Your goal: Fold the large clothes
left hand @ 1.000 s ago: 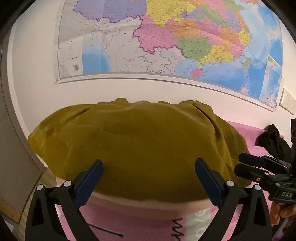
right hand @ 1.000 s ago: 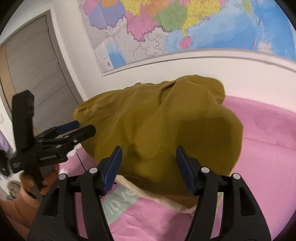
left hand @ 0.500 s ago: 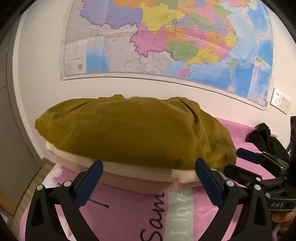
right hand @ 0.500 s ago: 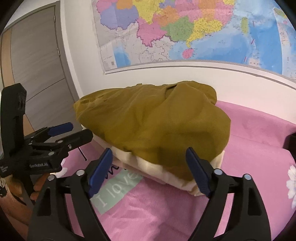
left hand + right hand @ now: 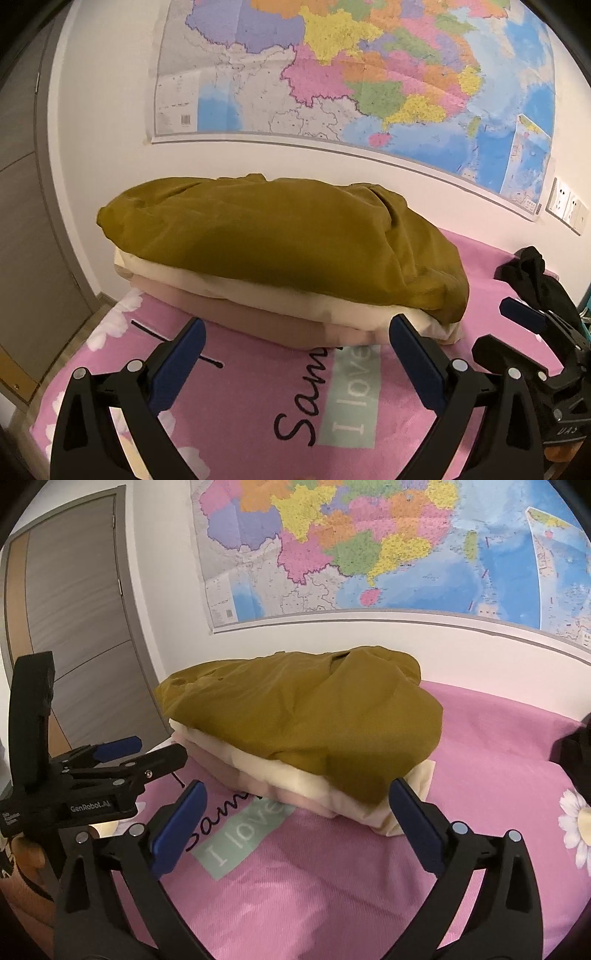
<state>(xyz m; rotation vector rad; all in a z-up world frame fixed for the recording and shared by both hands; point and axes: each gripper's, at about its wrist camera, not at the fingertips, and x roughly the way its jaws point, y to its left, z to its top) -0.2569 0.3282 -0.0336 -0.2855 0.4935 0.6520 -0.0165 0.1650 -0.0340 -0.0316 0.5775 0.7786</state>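
A folded olive-green garment (image 5: 280,243) lies on top of a stack with a cream garment (image 5: 258,291) and a tan-pink garment (image 5: 258,317) under it, at the far side of the pink bed. The stack also shows in the right wrist view (image 5: 310,720). My left gripper (image 5: 295,343) is open and empty, a short way in front of the stack. My right gripper (image 5: 295,808) is open and empty, near the stack's front corner. Each gripper shows in the other's view: the right one (image 5: 524,332) and the left one (image 5: 122,753).
The pink bedspread (image 5: 240,406) has a mint patch with lettering (image 5: 354,398). A black garment (image 5: 535,273) lies at the right. A large wall map (image 5: 351,81) hangs behind the bed. A grey door (image 5: 74,627) stands to the left.
Both grippers have pulled back from the stack. The olive garment, close against the fingers a second ago, now lies free on top of the stack.
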